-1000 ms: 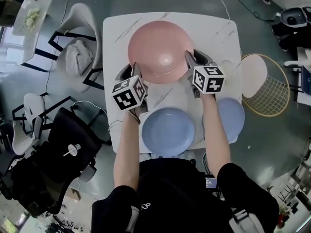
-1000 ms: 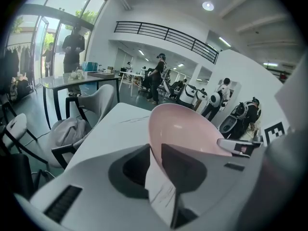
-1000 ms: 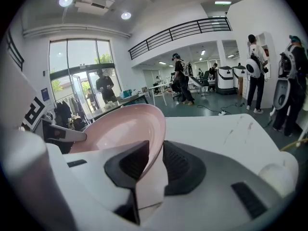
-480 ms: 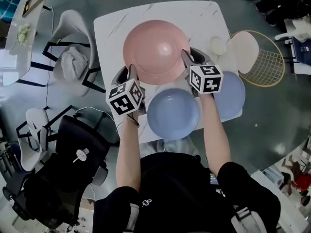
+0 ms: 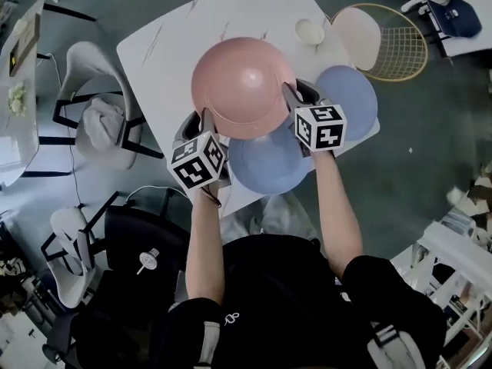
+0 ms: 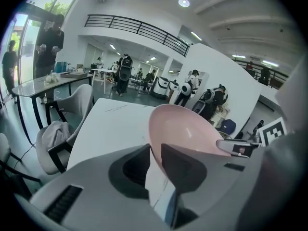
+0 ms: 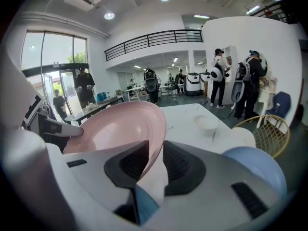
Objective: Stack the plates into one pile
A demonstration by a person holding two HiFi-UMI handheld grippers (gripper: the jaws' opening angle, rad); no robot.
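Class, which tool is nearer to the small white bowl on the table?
Right. The right tool grips the pink plate on the side nearest the white bowl; the left tool grips its opposite rim, farther off.

You can read no words, numbers or brands here. The marker cube on your left tool and its twin on your right tool show only black-and-white patterns; your sleeve's white mark is too small.

Reaching forward with left gripper and right gripper held apart, fingers squeezed on two sides of the pink plate.
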